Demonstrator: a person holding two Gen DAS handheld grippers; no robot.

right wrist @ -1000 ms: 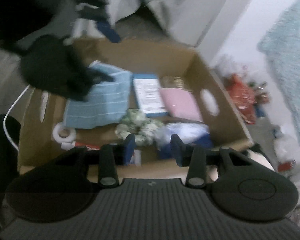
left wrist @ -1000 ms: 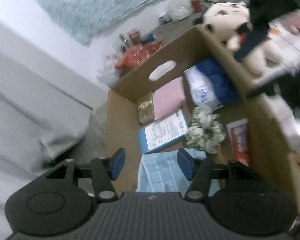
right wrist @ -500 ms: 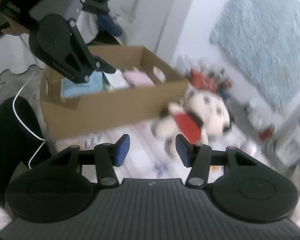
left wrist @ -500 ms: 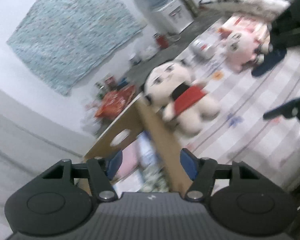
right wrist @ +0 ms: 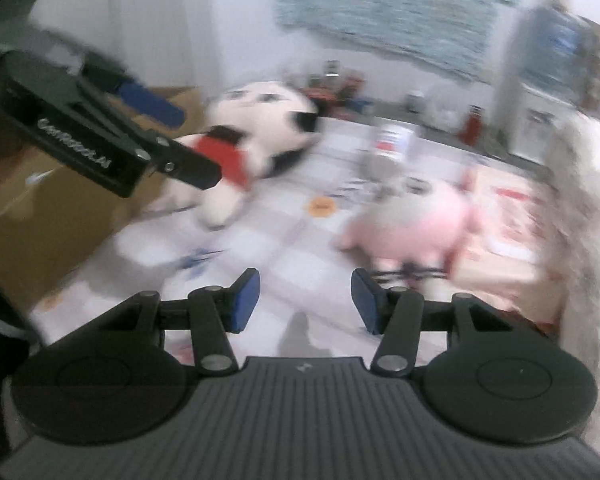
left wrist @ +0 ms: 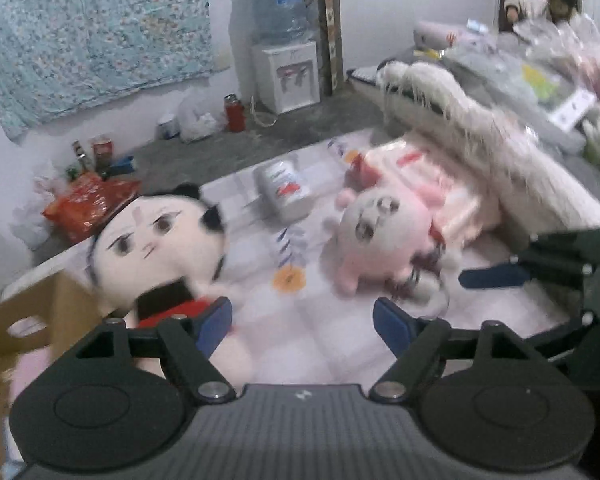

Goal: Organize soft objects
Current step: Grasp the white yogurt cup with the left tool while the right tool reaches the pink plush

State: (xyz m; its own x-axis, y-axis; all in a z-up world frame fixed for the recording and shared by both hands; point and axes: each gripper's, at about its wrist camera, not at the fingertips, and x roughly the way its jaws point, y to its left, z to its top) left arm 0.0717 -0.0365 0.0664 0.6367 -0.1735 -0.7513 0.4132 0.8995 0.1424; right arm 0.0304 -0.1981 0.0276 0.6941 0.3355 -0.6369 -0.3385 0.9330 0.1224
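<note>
A doll with black hair and a red garment (left wrist: 160,248) lies on the patterned mat (left wrist: 320,344) beside the cardboard box (left wrist: 40,312). A pink plush (left wrist: 380,236) lies further right. My left gripper (left wrist: 303,326) hovers over the mat between the two toys, its jaws opening with nothing between them. My right gripper (right wrist: 304,304) is open and empty, low over the mat in front of the blurred pink plush (right wrist: 420,220). The right wrist view also shows the left gripper (right wrist: 180,140) in front of the doll (right wrist: 260,132). One blue pad of the right gripper (left wrist: 496,276) shows at the left wrist view's right edge.
A long white furry plush (left wrist: 480,132) lies along the mat's right side, with bagged items behind it. A tissue pack (left wrist: 284,190) sits on the mat at the back. Bottles, bags and a water dispenser (left wrist: 288,76) line the far wall.
Both grippers swung away from above the box's contents to the mat with the plush toys. The left jaws spread wider. The right jaws opened a little.
</note>
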